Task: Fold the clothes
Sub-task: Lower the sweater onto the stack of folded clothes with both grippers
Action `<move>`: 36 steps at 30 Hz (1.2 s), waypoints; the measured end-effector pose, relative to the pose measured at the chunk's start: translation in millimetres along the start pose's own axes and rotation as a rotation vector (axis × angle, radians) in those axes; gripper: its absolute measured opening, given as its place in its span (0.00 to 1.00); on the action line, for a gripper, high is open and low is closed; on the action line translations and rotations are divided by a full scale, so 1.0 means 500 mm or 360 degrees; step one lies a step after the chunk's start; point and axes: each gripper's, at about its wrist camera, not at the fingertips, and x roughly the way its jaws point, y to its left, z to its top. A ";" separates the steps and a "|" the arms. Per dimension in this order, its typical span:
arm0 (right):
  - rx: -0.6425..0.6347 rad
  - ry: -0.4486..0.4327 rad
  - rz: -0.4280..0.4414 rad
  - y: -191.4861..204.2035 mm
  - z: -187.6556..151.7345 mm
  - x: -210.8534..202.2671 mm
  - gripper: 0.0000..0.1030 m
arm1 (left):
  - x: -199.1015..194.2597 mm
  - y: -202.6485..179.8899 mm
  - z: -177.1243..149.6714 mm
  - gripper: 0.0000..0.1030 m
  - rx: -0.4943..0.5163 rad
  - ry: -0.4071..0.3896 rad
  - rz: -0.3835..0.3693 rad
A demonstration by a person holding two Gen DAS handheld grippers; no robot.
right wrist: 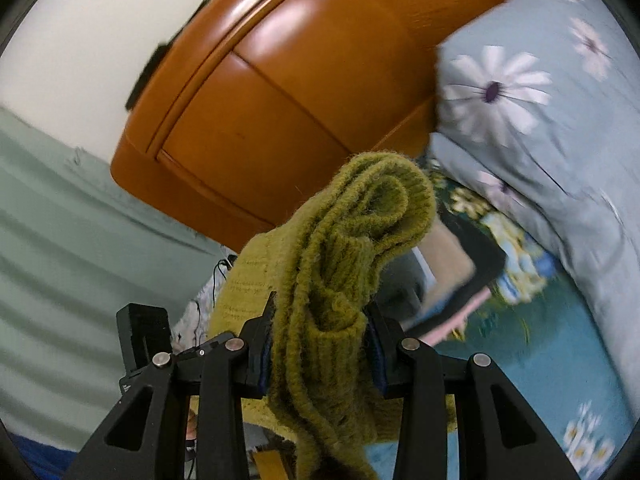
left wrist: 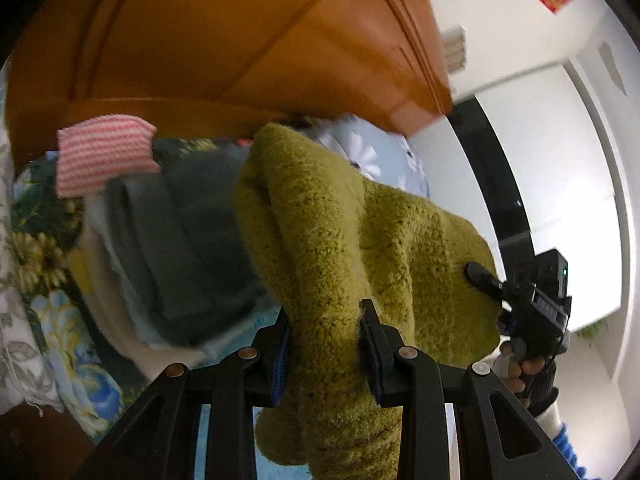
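1. Tongs first: the left tongs (left wrist: pixel 326 344) are clamped on a thick bunch of the green sweater (left wrist: pixel 352 240), pads pressed into the knit on both sides. The right tongs (right wrist: pixel 320 344) pinch a ribbed, rolled part of the same sweater (right wrist: pixel 340 264), a cuff or hem by the look of it.
2. Sweater: it hangs in the air between the two grips, above the bed (right wrist: pixel 540 360), with folds drooping below each pair of tongs.
3. Handling, as I judge it: soft, fuzzy, fairly bulky knit, light for its size. It sags and stretches rather than keeping a shape, so bunched grips like these will let it twist. It is unlikely to slip, since the pile bites on the pads. Better holds would be flat edges: shoulder seams or hem corners, one layer thick.
4. Farther off on the left, a stack of folded clothes (left wrist: pixel 180 240) lies on the bed, grey on top, with a pink striped cloth (left wrist: pixel 100 156) beside it.
5. Farthest: a flowered pillow (right wrist: pixel 520 100) and the wooden headboard (right wrist: pixel 280 100).
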 end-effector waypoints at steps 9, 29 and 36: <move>-0.0196 0.0293 -0.0006 -0.001 0.168 0.172 0.38 | 0.022 0.071 0.060 0.32 -0.0064 -0.0036 0.0064; 0.0067 0.0534 0.0072 -0.241 0.207 0.407 0.45 | 0.097 0.195 0.036 0.37 -0.0178 0.0044 0.0139; -0.0007 0.0543 0.0035 -0.211 0.219 0.398 0.47 | 0.087 0.182 0.061 0.42 -0.0142 0.0104 0.0176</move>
